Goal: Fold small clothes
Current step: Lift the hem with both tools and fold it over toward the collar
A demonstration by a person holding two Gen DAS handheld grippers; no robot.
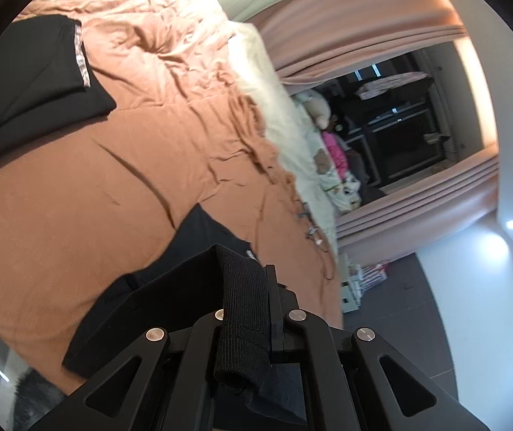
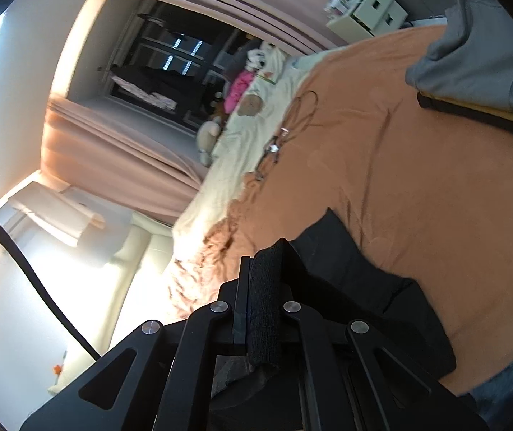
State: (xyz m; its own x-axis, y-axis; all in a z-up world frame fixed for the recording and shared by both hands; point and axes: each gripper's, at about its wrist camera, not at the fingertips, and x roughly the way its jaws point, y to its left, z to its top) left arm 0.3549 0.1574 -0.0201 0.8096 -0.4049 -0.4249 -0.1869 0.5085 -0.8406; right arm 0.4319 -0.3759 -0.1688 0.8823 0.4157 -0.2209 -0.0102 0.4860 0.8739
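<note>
Black garment (image 1: 199,287): soft, light, limp | left gripper (image 1: 269,287), right gripper (image 2: 253,269): each clamped on ribbed hem | hold: hem corners

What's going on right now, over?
Left gripper and right gripper shut on black garment. Garment over orange bedcover. Nothing blocking.

Both wrist views look closely across one orange bedspread (image 1: 77,197).
</note>
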